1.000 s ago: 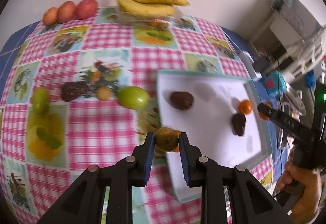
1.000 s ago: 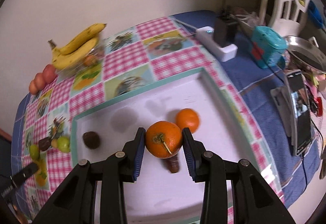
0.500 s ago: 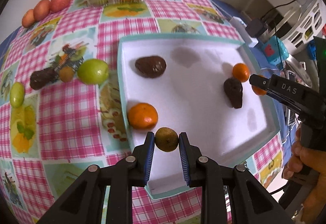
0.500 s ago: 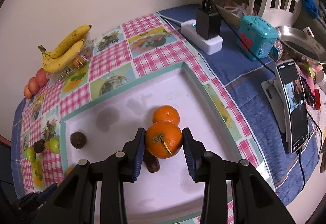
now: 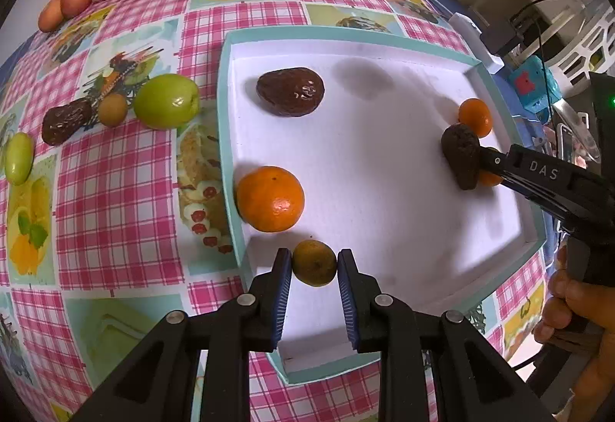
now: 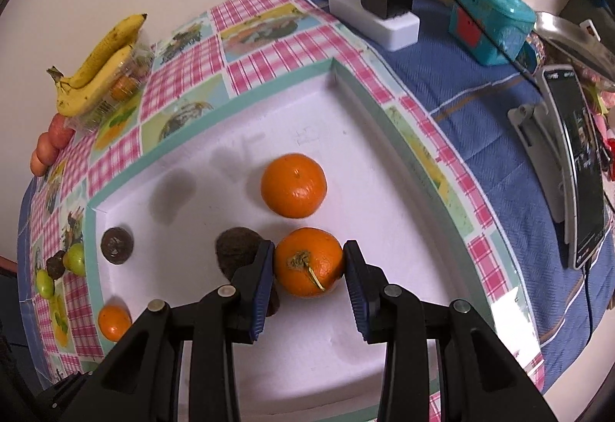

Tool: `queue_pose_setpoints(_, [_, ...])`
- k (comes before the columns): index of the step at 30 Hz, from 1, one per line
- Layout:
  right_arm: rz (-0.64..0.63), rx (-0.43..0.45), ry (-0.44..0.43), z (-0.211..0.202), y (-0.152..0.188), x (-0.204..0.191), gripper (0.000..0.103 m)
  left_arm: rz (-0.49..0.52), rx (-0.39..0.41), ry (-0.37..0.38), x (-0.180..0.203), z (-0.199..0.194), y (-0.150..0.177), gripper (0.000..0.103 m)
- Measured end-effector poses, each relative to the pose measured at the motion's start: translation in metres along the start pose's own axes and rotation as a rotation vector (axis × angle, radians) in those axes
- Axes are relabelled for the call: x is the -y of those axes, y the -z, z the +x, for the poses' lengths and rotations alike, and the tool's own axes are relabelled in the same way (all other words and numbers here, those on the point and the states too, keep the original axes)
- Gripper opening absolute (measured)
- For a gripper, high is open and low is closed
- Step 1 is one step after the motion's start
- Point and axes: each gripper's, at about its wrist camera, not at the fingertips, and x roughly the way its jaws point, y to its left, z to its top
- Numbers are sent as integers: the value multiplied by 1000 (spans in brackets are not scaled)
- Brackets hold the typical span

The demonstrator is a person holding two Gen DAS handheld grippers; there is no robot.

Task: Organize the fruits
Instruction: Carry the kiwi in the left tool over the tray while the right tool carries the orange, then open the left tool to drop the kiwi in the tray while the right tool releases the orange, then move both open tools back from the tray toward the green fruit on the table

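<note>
Two grippers reach over the white teal-rimmed tray: left gripper jaws pinch a small greenish-brown fruit, right gripper jaws pinch a stemmed orange mandarin.

Black plastic gripper, blue ribbed pads, silver screws; "DAS" marking; bare hand.

Home dining table: checked picture tablecloth, bananas, power strip with charger, propped phone.
</note>
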Motion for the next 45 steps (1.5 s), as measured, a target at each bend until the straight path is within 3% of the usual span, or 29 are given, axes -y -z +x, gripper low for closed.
queue_pose_setpoints(17, [-10,-19,22,9,1,-1,39,-29,-12,22,-8,-3,-2,28])
queue_pose_setpoints(20, [-20,0,27,2,-1,-3,47,-32,3,31,-10,-10,-4,28])
queue_pose_setpoints(27, [-67,55,23,-18,-4,-14,47,-79,48,30,-24,-28,-9,28])
queue_pose_setpoints(35, [-145,82,4,-31,1,-38,47,-185,116,-27,-64,-48,-17,28])
queue_pose_setpoints(45, [-236,55,-53,-27,10,-73,47,-329,155,-111,-119,-59,-19,60])
